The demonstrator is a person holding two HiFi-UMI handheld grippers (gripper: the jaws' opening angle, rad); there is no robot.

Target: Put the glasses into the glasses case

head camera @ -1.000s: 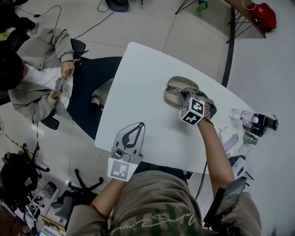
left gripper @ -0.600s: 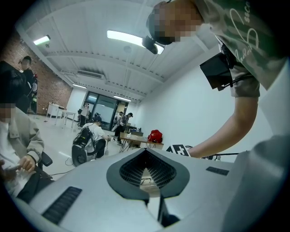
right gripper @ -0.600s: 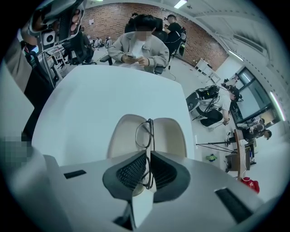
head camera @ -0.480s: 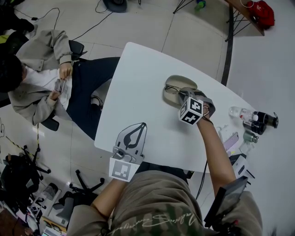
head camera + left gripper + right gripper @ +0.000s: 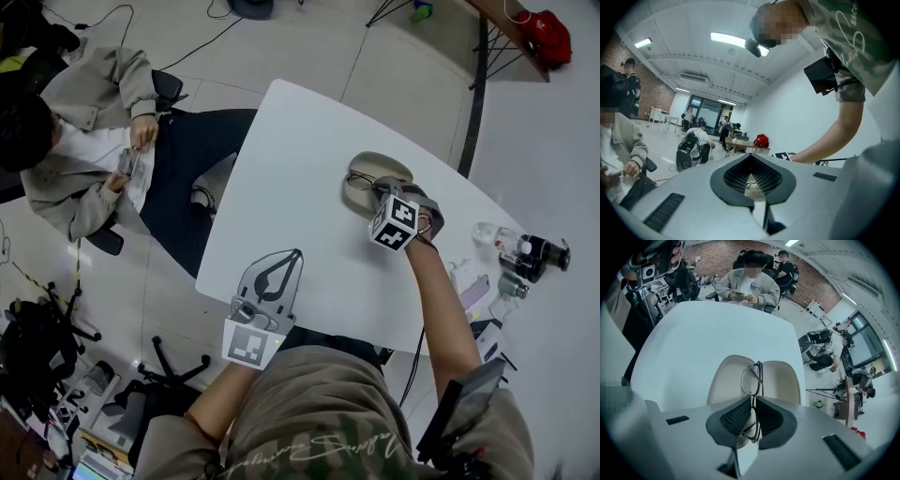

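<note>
A beige glasses case [image 5: 375,176] [image 5: 778,376] lies open on the white table [image 5: 291,178], its two halves spread flat. My right gripper [image 5: 379,192] [image 5: 753,401] is shut on the folded dark-rimmed glasses [image 5: 752,378] [image 5: 360,181] and holds them edge-up just over the open case. My left gripper [image 5: 275,273] [image 5: 751,177] rests at the table's near left edge, jaws shut with nothing between them, far from the case.
A seated person [image 5: 84,159] [image 5: 747,284] holding a phone is beside the table's left edge. Bottles and small items [image 5: 520,253] lie on the floor right of the table. Cables [image 5: 202,42] run across the floor beyond it.
The right gripper has held the glasses over the case throughout. The head view has shifted slightly; the left gripper has not moved.
</note>
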